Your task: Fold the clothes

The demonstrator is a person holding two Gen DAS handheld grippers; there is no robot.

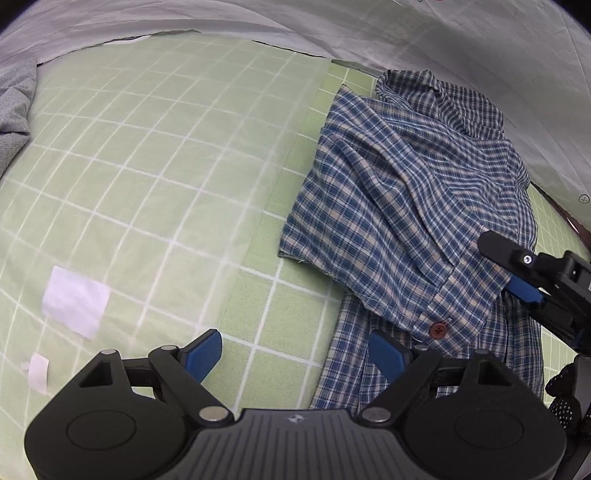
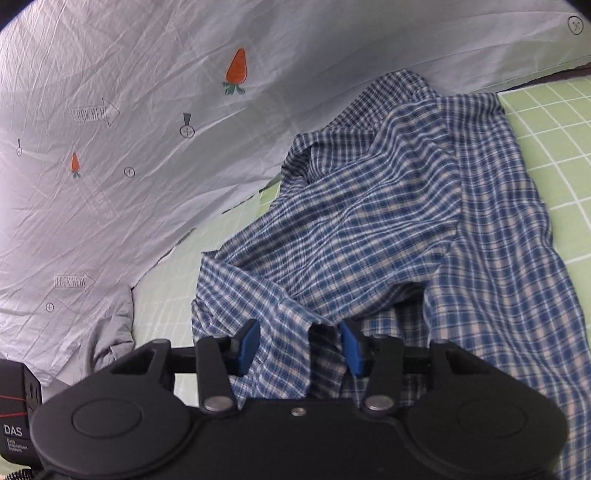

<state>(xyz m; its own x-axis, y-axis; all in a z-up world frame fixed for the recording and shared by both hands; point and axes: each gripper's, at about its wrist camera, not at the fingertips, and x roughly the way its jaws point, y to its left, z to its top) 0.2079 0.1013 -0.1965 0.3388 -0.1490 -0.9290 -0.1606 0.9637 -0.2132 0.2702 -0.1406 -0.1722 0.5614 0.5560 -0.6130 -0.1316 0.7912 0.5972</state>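
A: Where was the plaid shirt (image 1: 406, 206) seen?

B: It was laid crumpled on the green grid mat (image 1: 155, 155), toward the right side in the left wrist view, with its collar end bunched near the grey sheet (image 1: 406, 33) at the back. A reddish button (image 1: 438, 328) was seen on the front placket, near the lower edge of a folded-over flap.

A: Left gripper (image 1: 295, 354)?

B: Its blue pads were spread wide, nothing was held between them. One pad was over bare mat, the other over the shirt's lower edge. Contact with the cloth could not be confirmed.

A: Right gripper (image 2: 299, 347)?

B: The fingers were parted, and a fold of the shirt (image 2: 369, 229) was seen between the blue pads (image 2: 247, 345). The pads were not pressed together on it, so no clamp was noted. In the left wrist view the same gripper (image 1: 517, 273) was seen reaching in from the right onto the shirt edge.

A: Anything else logged?

B: Two white tape patches (image 1: 75, 301) were stuck on the mat at left. A grey garment (image 1: 14, 107) was seen at the far left edge. The grey sheet (image 2: 110, 110) was printed with carrots (image 2: 236, 70) and arrow marks. A black device labelled DAS (image 2: 14, 424) was seen at the lower left of the right wrist view. A black mesh glove (image 1: 565, 391) was partly visible at the right edge.
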